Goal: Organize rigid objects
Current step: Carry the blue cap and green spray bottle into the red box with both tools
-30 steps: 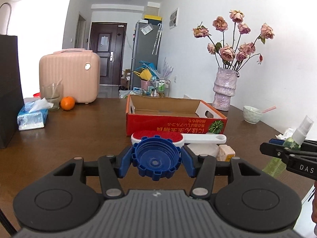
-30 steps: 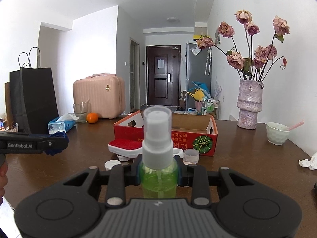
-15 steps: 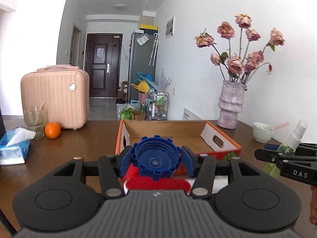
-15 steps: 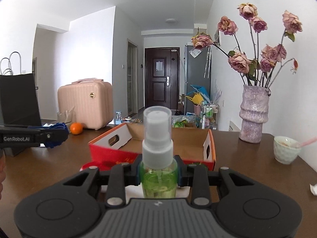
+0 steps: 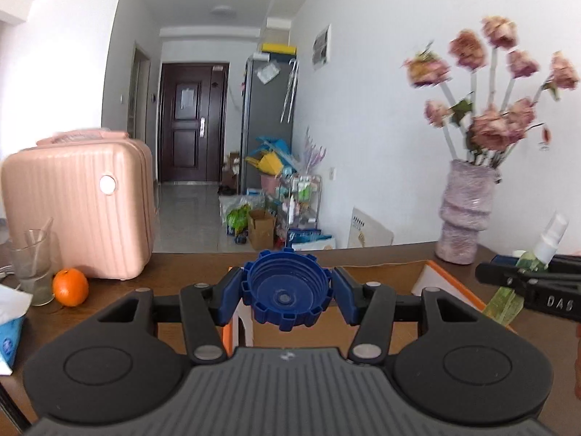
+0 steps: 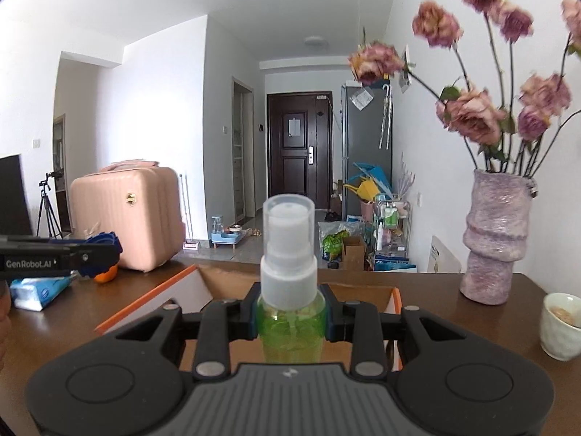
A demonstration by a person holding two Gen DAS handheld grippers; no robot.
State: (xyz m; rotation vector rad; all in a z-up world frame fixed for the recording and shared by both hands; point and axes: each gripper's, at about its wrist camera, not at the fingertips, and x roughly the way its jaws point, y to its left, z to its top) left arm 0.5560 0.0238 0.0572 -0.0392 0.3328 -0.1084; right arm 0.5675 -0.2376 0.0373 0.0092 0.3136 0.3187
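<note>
Spray bottle (image 6: 289, 305), green, white pump: upright in my right gripper (image 6: 290, 318), jaws clamped on its body, long axis vertical, nozzle up. Blue cap (image 5: 287, 289): gripped by its rim in my left gripper (image 5: 287, 292), hollow side facing my camera. Cardboard box (image 6: 152, 299): directly ahead and below both tools, open top upward. Judgement: both loads lower into it; neither hand looks clearly nearer.

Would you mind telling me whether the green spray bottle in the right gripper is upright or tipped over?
Upright. The spray bottle stands with its clear cap on top, clamped at its green body by the right gripper.
</note>
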